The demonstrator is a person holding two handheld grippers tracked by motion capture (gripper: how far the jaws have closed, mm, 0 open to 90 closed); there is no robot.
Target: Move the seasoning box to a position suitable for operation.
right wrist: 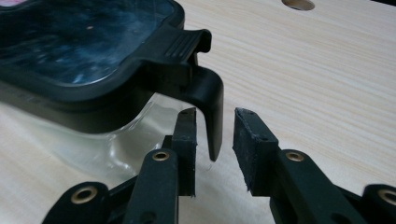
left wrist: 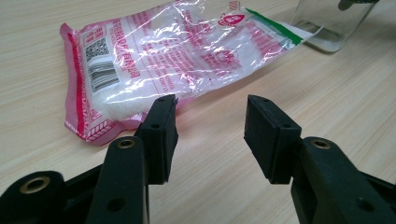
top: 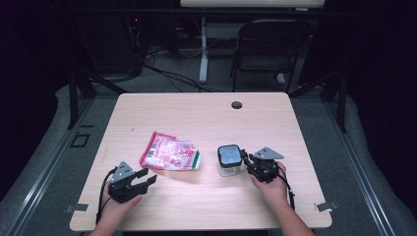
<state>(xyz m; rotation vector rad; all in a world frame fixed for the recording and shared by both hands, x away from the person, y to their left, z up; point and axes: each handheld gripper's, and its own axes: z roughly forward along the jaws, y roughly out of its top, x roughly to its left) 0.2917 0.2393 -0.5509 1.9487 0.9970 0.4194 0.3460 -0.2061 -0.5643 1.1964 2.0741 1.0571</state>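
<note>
The jar (top: 229,160) stands right of centre in the high view, a clear, stiff, square container with a dark lid (right wrist: 84,46); it looks empty, likely glass or hard plastic, so slippery at the walls and breakable if tipped. The lid's latch tab (right wrist: 205,100) hangs down at its near corner, the sound place to take hold. The right gripper (right wrist: 215,140) has its fingers apart on either side of that tab, not yet pressing. Left of the jar lies the bag (left wrist: 177,65), soft crinkly plastic holding white grains, light and floppy; best pinched at a sealed edge. The left gripper (left wrist: 210,135) waits just short of it, fingers apart, on the surface (top: 206,115).
</note>
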